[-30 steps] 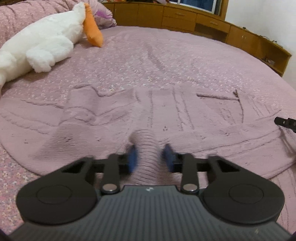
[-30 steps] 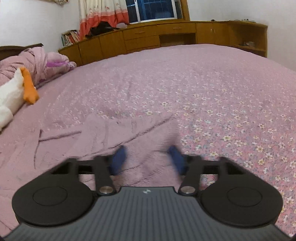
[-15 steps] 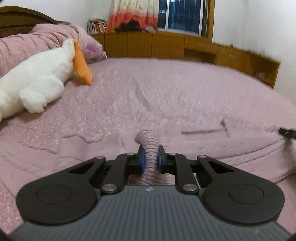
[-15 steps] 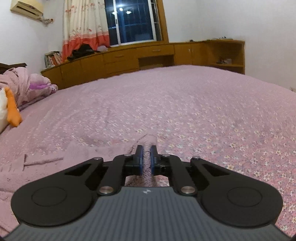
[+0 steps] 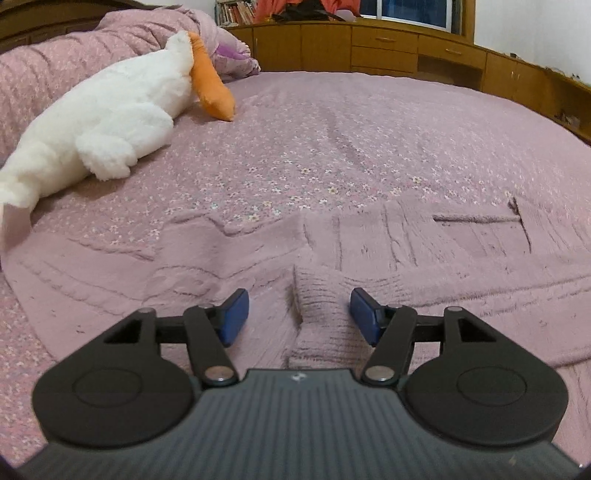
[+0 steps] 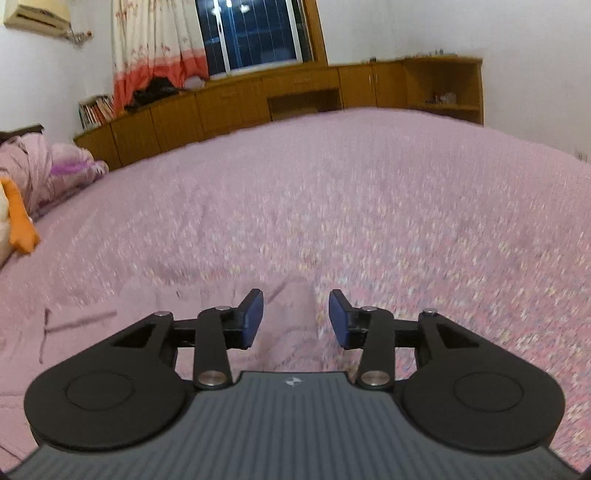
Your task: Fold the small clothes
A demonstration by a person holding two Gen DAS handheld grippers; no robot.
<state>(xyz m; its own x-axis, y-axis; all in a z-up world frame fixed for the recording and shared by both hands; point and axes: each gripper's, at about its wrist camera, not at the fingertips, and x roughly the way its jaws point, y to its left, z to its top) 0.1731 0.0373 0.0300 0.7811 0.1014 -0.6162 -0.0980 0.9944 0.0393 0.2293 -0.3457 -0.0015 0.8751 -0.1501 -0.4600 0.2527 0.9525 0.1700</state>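
A pink knitted sweater (image 5: 406, 240) lies spread on the pink flowered bedspread (image 5: 332, 129). Its ribbed cuff (image 5: 317, 295) lies folded over the body, between the fingers of my left gripper (image 5: 299, 314), which is open and holds nothing. In the right wrist view the sweater (image 6: 288, 332) lies under my right gripper (image 6: 295, 317), which is open and empty. That view is blurred by motion.
A white plush goose (image 5: 103, 122) with an orange beak lies at the far left of the bed. A pink quilt (image 5: 48, 62) is bunched behind it. Wooden cabinets (image 5: 388, 48) run along the far wall under a window (image 6: 255, 33).
Half a second ago both grippers were shut on sweater cloth and lifted. Now both have opened and let go; the cuff lies on the sweater body.
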